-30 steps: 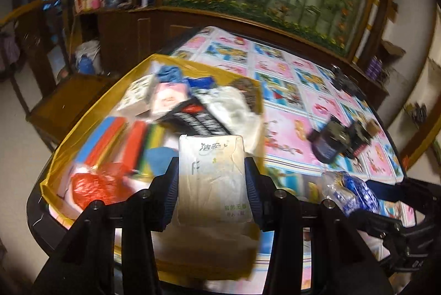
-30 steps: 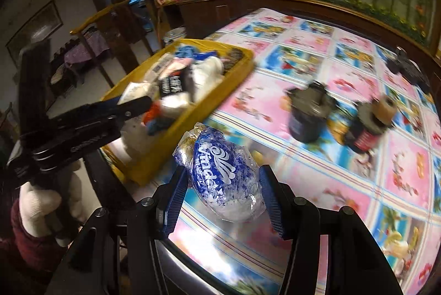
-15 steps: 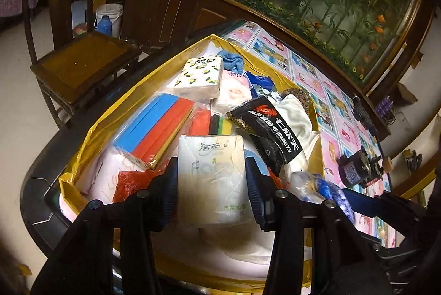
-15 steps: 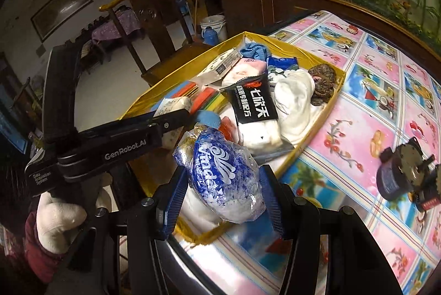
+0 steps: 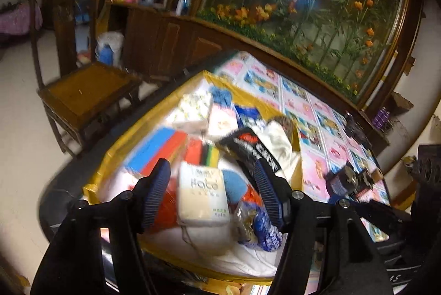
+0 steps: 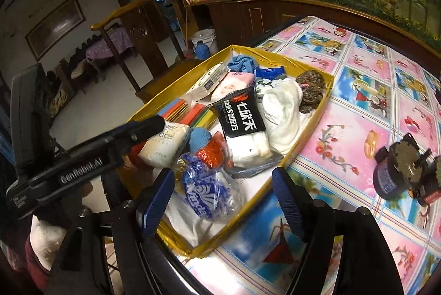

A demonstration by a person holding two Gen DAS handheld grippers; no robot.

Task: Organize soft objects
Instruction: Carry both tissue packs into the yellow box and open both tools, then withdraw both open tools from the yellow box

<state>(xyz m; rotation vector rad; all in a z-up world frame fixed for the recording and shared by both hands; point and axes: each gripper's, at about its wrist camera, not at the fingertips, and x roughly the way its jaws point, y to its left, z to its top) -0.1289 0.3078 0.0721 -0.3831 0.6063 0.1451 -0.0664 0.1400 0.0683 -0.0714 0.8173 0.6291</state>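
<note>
A yellow box point(image 6: 278, 56) on the table holds several soft things. My left gripper point(image 5: 212, 195) hangs over its near end with its jaws opening. A white tissue pack point(image 5: 202, 198) lies in the box between the pads, and neither pad touches it. My right gripper point(image 6: 222, 201) is also opening. A blue-and-white plastic bag point(image 6: 206, 193) rests in the box's near corner between its pads, free of both. In the right wrist view the left gripper's fingers point(image 6: 143, 127) reach in from the left, above the tissue pack point(image 6: 165, 143).
The box also holds a black packet point(image 6: 239, 113), a white cloth point(image 6: 281, 113) and coloured sponges point(image 6: 190, 110). Dark motor parts point(image 6: 397, 171) sit on the flowered tablecloth point(image 6: 372, 91) to the right. A wooden chair point(image 5: 82, 91) stands beside the table.
Both grippers have opened. The tissue pack left the left pads and the blue-and-white bag left the right pads, and both now lie in the yellow box. The right gripper had moved over the box.
</note>
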